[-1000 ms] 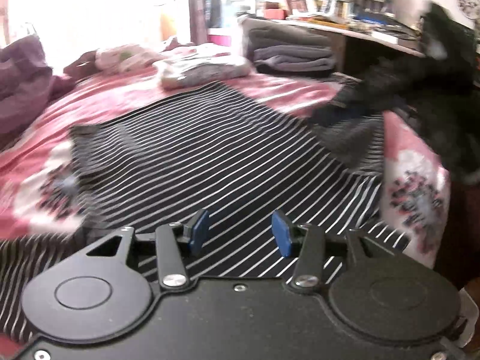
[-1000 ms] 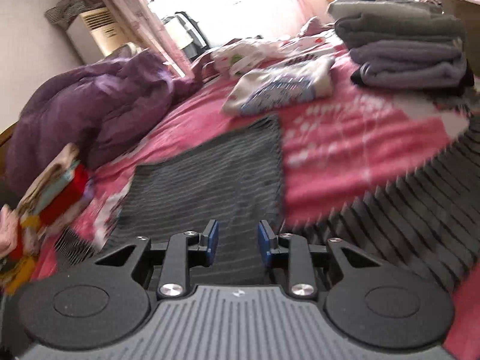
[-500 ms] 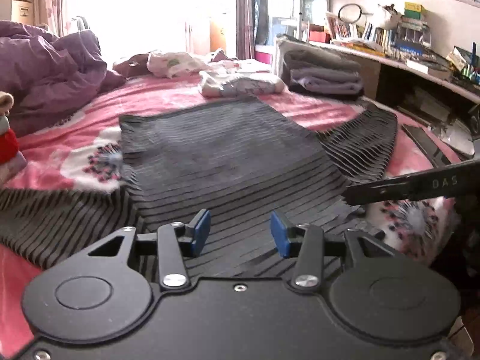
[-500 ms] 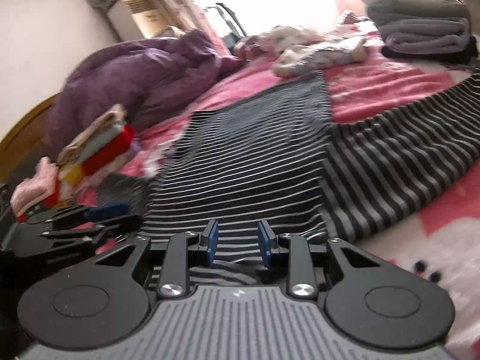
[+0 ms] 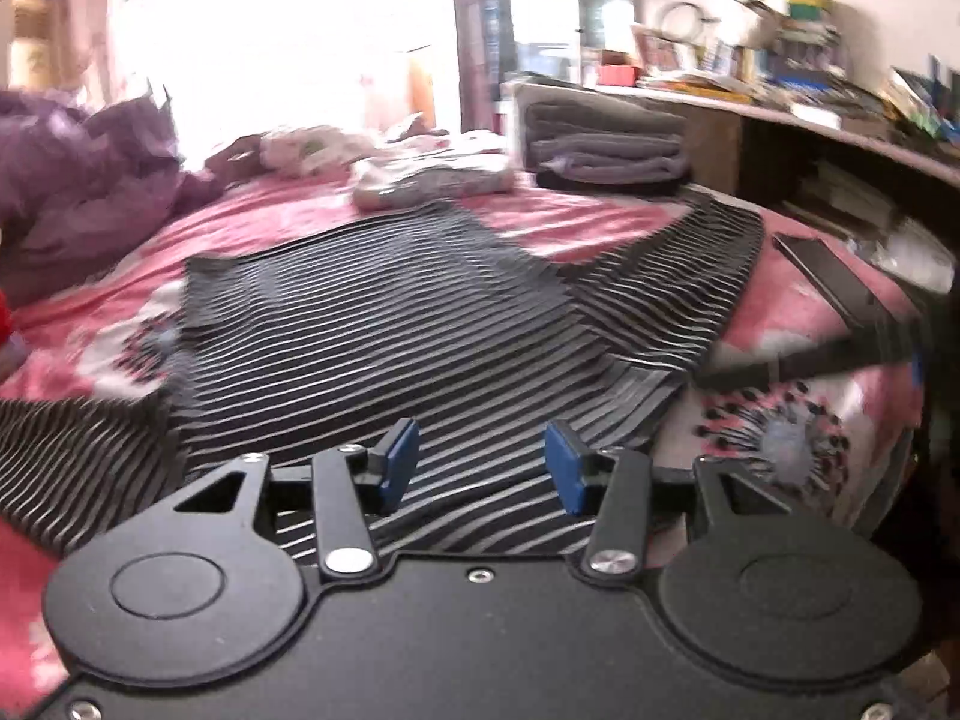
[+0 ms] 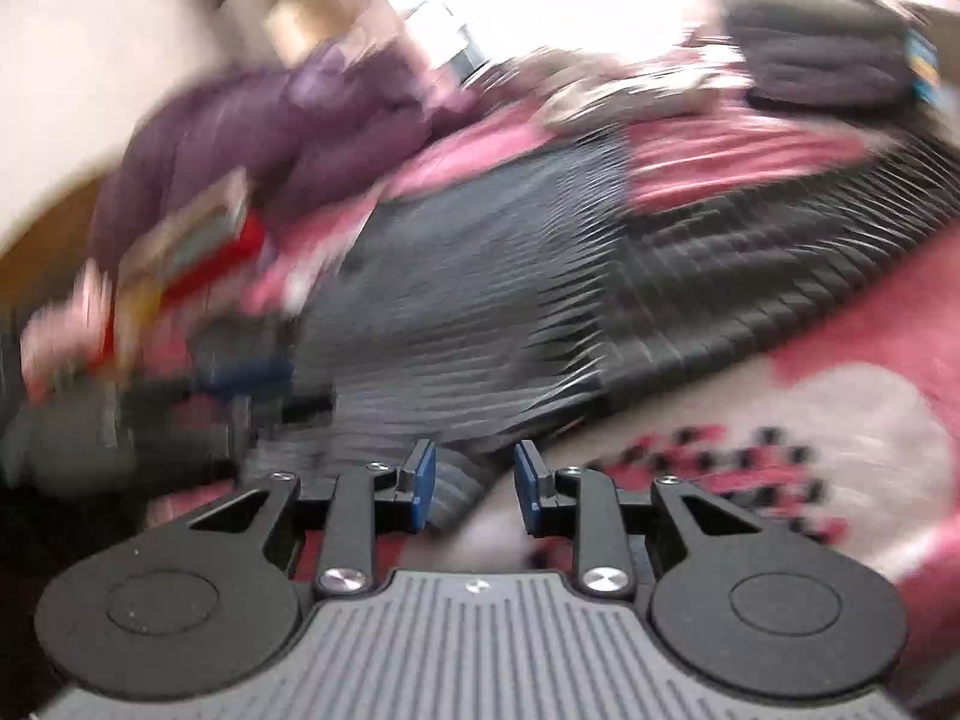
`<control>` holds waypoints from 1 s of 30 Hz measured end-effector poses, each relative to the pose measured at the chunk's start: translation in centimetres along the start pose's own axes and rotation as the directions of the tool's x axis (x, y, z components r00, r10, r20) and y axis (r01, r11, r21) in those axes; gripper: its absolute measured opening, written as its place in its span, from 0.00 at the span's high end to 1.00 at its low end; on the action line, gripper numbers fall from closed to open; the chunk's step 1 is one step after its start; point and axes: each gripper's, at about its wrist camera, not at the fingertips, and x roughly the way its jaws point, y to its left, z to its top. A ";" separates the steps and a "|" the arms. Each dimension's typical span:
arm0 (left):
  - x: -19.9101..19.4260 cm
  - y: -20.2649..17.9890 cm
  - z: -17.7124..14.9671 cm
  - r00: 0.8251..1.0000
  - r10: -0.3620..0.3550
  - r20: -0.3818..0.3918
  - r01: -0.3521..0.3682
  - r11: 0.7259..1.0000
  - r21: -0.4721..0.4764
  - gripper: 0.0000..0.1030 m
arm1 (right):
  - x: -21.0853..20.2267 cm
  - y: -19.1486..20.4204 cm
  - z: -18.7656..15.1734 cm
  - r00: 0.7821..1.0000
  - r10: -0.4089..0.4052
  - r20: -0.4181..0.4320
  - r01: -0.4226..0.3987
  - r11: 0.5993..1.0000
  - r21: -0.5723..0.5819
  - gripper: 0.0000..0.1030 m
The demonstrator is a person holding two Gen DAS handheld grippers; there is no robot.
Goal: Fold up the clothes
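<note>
- Pink floral bedding (image 5: 798, 312) covers the bed under your grippers, with a cluttered desk (image 5: 780, 114) along its right side and a bright window behind.
- Your black-and-white striped garment (image 5: 384, 324) lies spread flat across the middle of the bed, 1 sleeve (image 5: 678, 276) angled out toward the desk side.
- Your left gripper (image 5: 480, 468) sits low over the garment's near edge; its blue pads (image 5: 401, 465) are opening, with striped cloth seen under the gap and neither pad pressing on it.
- Your right gripper (image 6: 474, 489) points at the garment's near corner (image 6: 462, 498); its jaws stand a little apart, and the view is too blurred to tell whether that bunched cloth is pinched.
- From the right wrist view, your left gripper (image 6: 240, 378) shows as a dark smear at the left.
- 1 stack of folded grey towels (image 5: 606, 150) sits at the far right of the bed, 1 folded light printed item (image 5: 432, 180) just beside it.
- 1 purple duvet (image 5: 72, 192) is heaped on the left, and folded colourful clothes (image 6: 180, 252) lie below it.
</note>
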 end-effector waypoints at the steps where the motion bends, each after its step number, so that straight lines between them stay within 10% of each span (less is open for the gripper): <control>1: 0.7 -0.9 -0.3 1.000 -0.017 -0.019 0.018 0.999 0.032 0.55 | -0.8 -1.2 0.4 0.999 -0.010 0.044 0.007 0.998 0.059 0.70; 5: 2.5 -3.8 -1.5 0.997 0.023 -0.078 -0.007 0.979 0.202 0.59 | -3.3 -5.8 0.9 0.986 -0.072 0.151 0.030 0.964 0.263 0.69; 12: 1.6 -4.9 1.3 0.999 0.016 -0.039 -0.007 0.978 0.209 0.59 | -5.3 -11.7 1.6 0.960 -0.082 0.267 -0.053 0.885 0.463 0.66; 30: 11.5 -17.4 4.8 0.997 0.083 -0.004 -0.064 0.795 0.603 0.58 | -8.1 -21.2 3.3 0.868 -0.131 0.479 -0.233 0.744 0.626 0.62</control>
